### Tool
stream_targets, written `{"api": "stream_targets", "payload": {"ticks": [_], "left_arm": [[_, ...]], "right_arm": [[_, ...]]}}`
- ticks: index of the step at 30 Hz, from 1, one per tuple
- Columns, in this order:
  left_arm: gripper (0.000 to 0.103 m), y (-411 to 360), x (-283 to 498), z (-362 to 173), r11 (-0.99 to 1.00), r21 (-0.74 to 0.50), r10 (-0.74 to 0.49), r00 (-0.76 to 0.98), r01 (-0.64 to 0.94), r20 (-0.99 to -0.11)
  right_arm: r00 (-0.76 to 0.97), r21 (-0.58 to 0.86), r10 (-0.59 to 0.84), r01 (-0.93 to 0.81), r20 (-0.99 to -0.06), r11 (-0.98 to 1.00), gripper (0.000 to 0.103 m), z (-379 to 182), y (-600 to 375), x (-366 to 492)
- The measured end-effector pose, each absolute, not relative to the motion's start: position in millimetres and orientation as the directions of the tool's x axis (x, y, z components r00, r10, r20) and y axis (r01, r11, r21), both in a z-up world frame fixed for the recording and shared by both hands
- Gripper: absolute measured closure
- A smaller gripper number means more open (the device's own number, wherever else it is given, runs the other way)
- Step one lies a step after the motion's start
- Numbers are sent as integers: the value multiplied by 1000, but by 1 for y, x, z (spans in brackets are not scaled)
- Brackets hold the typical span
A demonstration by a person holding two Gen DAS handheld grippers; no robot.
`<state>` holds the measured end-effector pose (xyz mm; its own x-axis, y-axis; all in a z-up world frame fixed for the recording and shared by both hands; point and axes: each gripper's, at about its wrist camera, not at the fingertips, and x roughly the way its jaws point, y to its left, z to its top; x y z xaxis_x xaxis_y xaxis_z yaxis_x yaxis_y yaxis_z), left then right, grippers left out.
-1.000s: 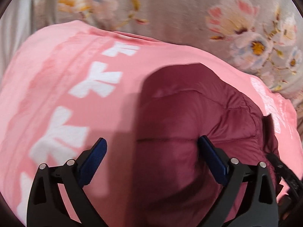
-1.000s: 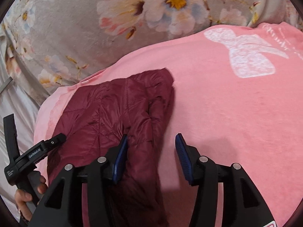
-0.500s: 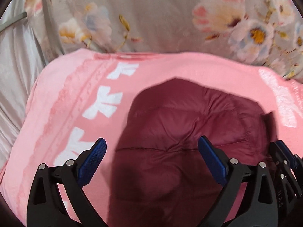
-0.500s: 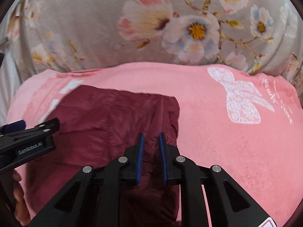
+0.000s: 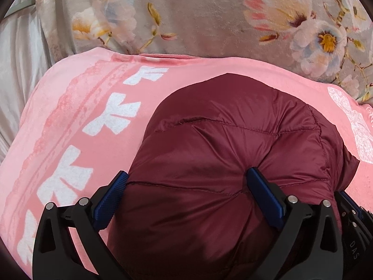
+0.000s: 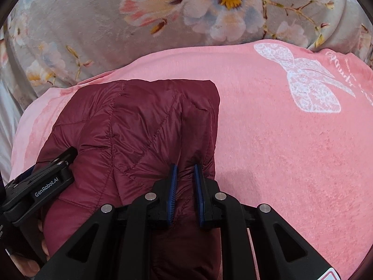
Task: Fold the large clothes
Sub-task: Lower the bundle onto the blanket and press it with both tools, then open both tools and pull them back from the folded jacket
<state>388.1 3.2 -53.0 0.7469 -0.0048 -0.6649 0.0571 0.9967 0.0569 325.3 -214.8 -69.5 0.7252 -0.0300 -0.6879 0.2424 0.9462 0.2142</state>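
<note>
Right wrist: your right claw (image 6: pixel 184 182) pinches the maroon jacket (image 6: pixel 139 128)'s right edge
Jacket lies on the pink blanket (image 6: pixel 268 140), long axis running away; left claw (image 5: pixel 186 193) gapes wide across it

The lower part of the maroon jacket (image 5: pixel 233 163) is cut off by the bottom edge. Small lettering on the pink blanket (image 6: pixel 338 60) is too distorted to be read.

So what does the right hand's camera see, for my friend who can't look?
The right gripper pinches a fold of a puffy, quilted dark red jacket lying on a pink towel with a white bow print. The left gripper pokes in beside the jacket, and a grey flowery blanket lies behind.
</note>
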Motion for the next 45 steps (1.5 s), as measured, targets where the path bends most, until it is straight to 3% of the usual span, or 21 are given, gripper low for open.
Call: {"api": "stream_targets", "payload": {"ticks": [27, 32, 34, 36, 40, 45], "left_arm": [[5, -2, 385, -54, 995, 91, 29, 763, 39, -646], [5, 0, 382, -51, 996, 84, 24, 772, 38, -635], [5, 5, 372, -47, 996, 71, 0, 764, 60, -646], [5, 11, 350, -40, 996, 64, -6, 764, 62, -645], [5, 14, 287, -22, 994, 84, -9, 792, 76, -611], [5, 17, 218, -22, 992, 84, -24, 797, 93, -604]], "right_arm": [[707, 143, -81, 252, -702, 957, 86, -70, -210, 329], [726, 217, -30, 245, -687, 945, 86, -69, -219, 325], [732, 225, -39, 259, -680, 939, 80, -60, -222, 308], [757, 184, -79, 257, -648, 949, 64, -45, -216, 279], [774, 110, -124, 243, -621, 964, 57, -32, -198, 220], [797, 47, -166, 235, -581, 971, 38, -33, -174, 143]]}}
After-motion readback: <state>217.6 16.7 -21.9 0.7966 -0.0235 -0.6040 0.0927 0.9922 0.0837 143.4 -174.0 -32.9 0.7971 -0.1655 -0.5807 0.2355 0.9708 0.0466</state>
